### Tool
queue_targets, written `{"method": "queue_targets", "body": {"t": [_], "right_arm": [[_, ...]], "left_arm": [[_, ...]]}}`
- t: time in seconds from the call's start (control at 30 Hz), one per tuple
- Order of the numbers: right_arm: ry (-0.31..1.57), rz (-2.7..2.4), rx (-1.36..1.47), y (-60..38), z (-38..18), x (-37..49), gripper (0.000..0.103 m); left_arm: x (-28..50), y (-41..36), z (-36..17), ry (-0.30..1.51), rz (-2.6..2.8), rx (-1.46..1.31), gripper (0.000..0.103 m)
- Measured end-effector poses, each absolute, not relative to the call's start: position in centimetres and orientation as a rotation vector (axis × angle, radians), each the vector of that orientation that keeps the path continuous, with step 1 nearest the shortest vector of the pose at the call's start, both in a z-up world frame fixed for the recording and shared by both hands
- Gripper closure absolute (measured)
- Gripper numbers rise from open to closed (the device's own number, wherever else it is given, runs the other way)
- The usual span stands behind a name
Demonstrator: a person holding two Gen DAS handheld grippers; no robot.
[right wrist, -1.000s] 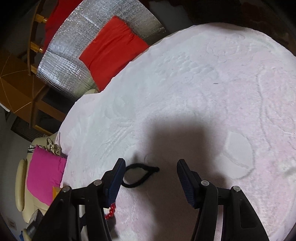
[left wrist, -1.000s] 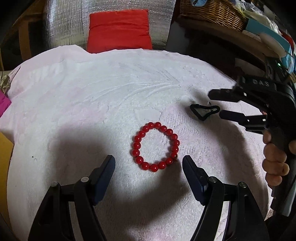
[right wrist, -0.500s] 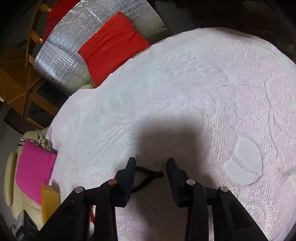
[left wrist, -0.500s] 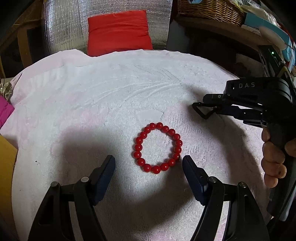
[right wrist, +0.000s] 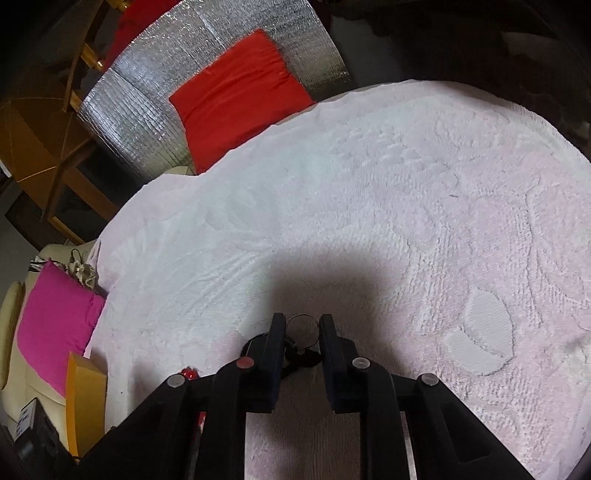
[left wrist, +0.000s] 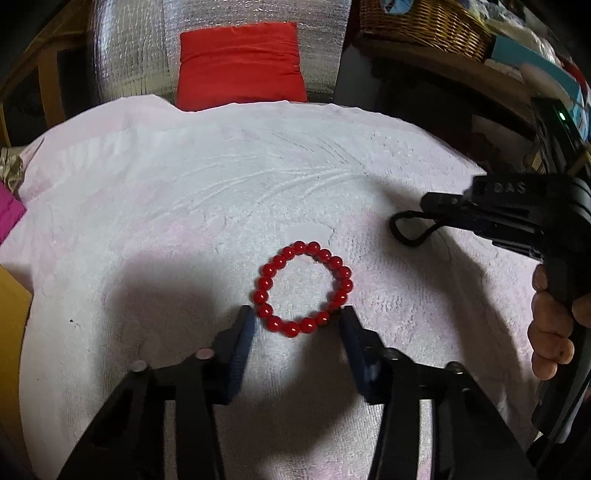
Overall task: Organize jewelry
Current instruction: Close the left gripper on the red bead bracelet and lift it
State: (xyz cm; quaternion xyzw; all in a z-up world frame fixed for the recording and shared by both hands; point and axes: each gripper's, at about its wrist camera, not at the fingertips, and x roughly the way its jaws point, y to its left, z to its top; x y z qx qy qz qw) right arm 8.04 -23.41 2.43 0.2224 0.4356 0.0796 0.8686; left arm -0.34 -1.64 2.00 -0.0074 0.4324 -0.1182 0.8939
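A red bead bracelet [left wrist: 302,288] lies on the white towel [left wrist: 184,221]. My left gripper [left wrist: 297,317] is open, its jaws on either side of the bracelet's near edge, close to the beads. A black cord loop [left wrist: 410,229] with a thin wire ring [right wrist: 303,328] sits at the right. My right gripper [right wrist: 301,325] has its jaws narrowed around the cord [right wrist: 295,354] and shows in the left wrist view [left wrist: 480,218], held by a hand. A few red beads [right wrist: 189,373] peek out at its left.
A red cushion [left wrist: 240,62] leans on a silver foil panel [left wrist: 129,55] behind the towel. A wicker basket [left wrist: 424,26] stands at back right. A pink cushion [right wrist: 55,332] and a yellow edge [right wrist: 85,398] lie off the towel's left side.
My left gripper's jaws have narrowed and come up to the bracelet's near edge. My right gripper has closed in on the black cord and lifted its loop a little.
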Motion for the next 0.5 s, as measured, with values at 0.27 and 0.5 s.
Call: {"method": "queue_targets", "body": {"t": [0.27,0.5], "right_arm": [[0.908,0.193,0.497,-25.0,3.1,6.9,0.083],[0.895,0.216,0.510,-26.1,3.9,5.9,0.083]], "left_arm": [[0.0,-0.6,2.0,0.902,-0.286,-0.079,0.091],[-0.1,-0.5,2.2,0.896,-0.296,-0.083,0.094]]}}
